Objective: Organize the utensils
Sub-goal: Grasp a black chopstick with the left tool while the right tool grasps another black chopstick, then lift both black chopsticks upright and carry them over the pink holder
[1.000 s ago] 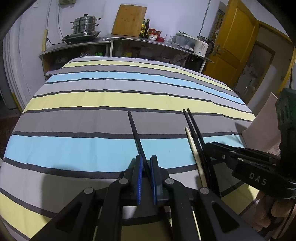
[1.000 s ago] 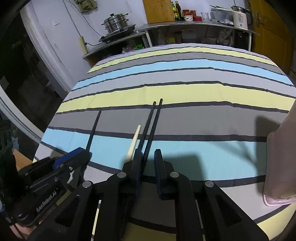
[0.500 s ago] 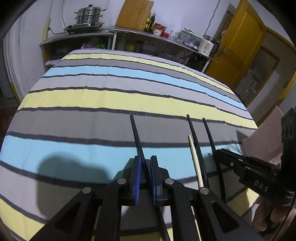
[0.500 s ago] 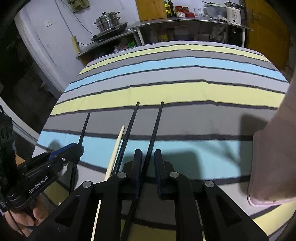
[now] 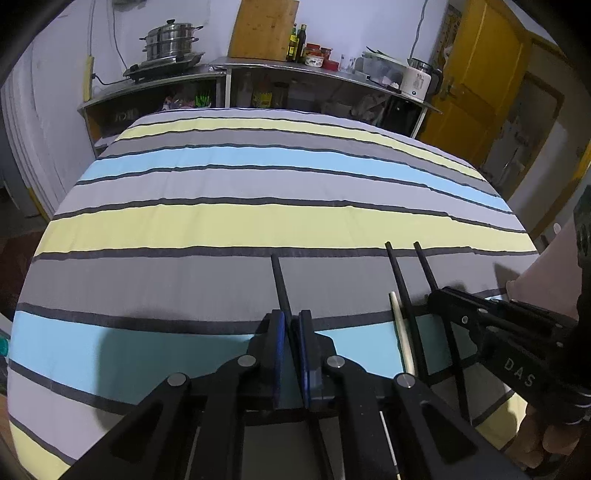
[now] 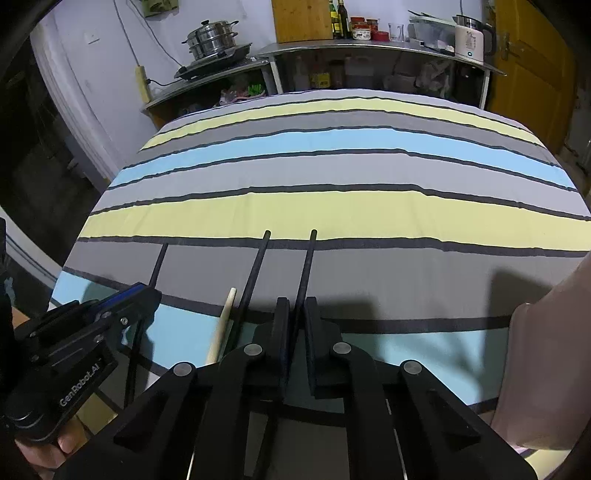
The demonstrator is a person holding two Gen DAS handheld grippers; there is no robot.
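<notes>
on the striped cloth (image 6: 332,214), a black chopstick (image 6: 306,271) is clamped by the right gripper (image 6: 295,314), whose jaws have just been closing, while another black chopstick (image 6: 255,275) and a pale wooden chopstick (image 6: 221,328) are seen just beside it.

Black chopsticks (image 6: 255,269): I counted three on the striped cloth (image 6: 332,214).
Pale wooden chopsticks (image 6: 221,328): I saw one.
Grippers: two, the left gripper (image 5: 291,325) and the right gripper (image 6: 295,314).
Steamer pots (image 6: 212,37): one stack on the back counter.
Cutting boards (image 5: 264,27): one.
Kettles (image 6: 470,40): one.
</notes>
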